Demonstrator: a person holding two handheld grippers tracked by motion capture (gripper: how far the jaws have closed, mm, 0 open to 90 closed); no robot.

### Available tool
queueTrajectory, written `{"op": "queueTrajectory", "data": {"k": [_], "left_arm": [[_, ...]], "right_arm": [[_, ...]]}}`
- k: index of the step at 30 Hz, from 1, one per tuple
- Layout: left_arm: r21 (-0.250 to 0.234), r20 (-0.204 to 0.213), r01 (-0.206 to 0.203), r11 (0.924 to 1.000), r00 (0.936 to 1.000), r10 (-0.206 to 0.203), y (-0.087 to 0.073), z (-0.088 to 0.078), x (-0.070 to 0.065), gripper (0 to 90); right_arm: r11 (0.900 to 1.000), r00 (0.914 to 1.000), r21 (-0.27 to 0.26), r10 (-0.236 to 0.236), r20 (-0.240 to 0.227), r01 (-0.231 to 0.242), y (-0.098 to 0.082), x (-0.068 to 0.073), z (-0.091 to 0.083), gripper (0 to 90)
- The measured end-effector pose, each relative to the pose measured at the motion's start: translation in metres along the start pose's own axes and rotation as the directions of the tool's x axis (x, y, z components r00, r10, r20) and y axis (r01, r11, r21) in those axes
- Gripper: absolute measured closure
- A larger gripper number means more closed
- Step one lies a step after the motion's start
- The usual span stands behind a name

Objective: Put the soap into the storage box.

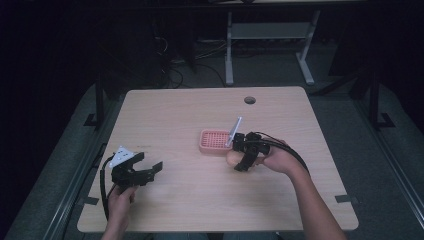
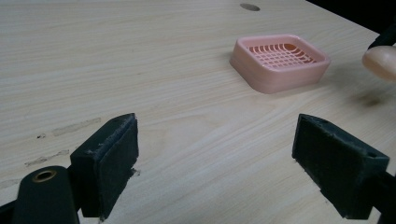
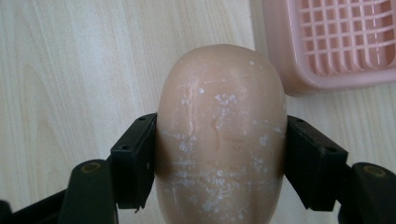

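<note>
A tan oval soap bar (image 3: 220, 135) with white scuff marks is clamped between the jaws of my right gripper (image 3: 219, 161), which is shut on it. In the high view that gripper (image 1: 243, 159) holds the soap (image 1: 233, 158) just off the front right corner of a pink slotted soap dish (image 1: 215, 141). The dish (image 3: 336, 42) lies up and to the right of the soap in the right gripper view. My left gripper (image 1: 147, 169) stands open near the table's front left, nothing between its jaws; its own view has the dish (image 2: 279, 61) far ahead and the soap (image 2: 382, 62) at the right edge.
The wooden table (image 1: 175, 115) has a round cable hole (image 1: 249, 100) near its far edge. Beyond the table stand the legs of a white desk frame (image 1: 229, 50) on a dark floor with cables.
</note>
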State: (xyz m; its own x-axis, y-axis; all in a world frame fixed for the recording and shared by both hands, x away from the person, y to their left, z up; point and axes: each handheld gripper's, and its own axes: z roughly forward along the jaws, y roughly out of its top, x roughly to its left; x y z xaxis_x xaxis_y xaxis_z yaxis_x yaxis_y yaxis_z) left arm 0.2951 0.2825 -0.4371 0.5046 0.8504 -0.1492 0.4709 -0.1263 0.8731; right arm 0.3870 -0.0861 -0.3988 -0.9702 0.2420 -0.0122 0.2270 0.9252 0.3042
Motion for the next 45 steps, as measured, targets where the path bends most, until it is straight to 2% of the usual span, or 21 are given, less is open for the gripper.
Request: {"op": "queueTrajectory", "data": {"k": [8,14,22,24,31,35,41,45], "left_arm": [[0.004,0.001,-0.006,1.0,1.0,0.006,0.0,0.0,-0.001,14.3],[0.011,0.003,-0.016,0.9998,0.9999,0.016,0.0,0.001,-0.002,14.2],[0.002,-0.001,-0.007,1.0,1.0,0.007,0.0,0.0,0.0,14.3],[0.003,0.0,-0.006,1.0,1.0,0.006,0.0,0.0,0.0,14.3],[0.0,-0.001,0.001,1.0,1.0,-0.001,0.0,-0.001,0.0,14.2],[0.0,-0.002,0.001,1.0,1.0,-0.001,0.0,-0.001,0.0,14.3],[-0.001,-0.001,0.002,1.0,1.0,-0.002,0.0,-0.001,0.0,14.3],[0.0,0.0,0.0,1.0,1.0,0.0,0.0,-0.001,0.0,14.3]], "right_arm": [[1.0,0.9999,-0.025,0.006,-0.008,-0.006,0.006,-0.007,-0.003,31.8],[1.0,0.9997,-0.007,0.005,-0.023,-0.006,0.009,-0.012,0.001,31.7],[1.0,0.9998,-0.019,0.01,-0.018,-0.01,0.016,-0.02,-0.003,31.8],[1.0,0.9999,-0.009,0.005,-0.014,-0.005,0.018,-0.021,-0.004,31.7],[1.0,0.9999,-0.021,-0.006,-0.013,0.006,0.027,-0.026,-0.005,31.7],[1.0,0.9998,0.0,-0.015,-0.009,0.015,0.033,-0.028,-0.003,31.7],[1.0,0.9997,-0.005,-0.017,-0.016,0.017,0.041,-0.034,-0.003,31.7],[1.0,0.9996,0.013,-0.027,-0.009,0.027,0.047,-0.037,-0.001,31.7]]}}
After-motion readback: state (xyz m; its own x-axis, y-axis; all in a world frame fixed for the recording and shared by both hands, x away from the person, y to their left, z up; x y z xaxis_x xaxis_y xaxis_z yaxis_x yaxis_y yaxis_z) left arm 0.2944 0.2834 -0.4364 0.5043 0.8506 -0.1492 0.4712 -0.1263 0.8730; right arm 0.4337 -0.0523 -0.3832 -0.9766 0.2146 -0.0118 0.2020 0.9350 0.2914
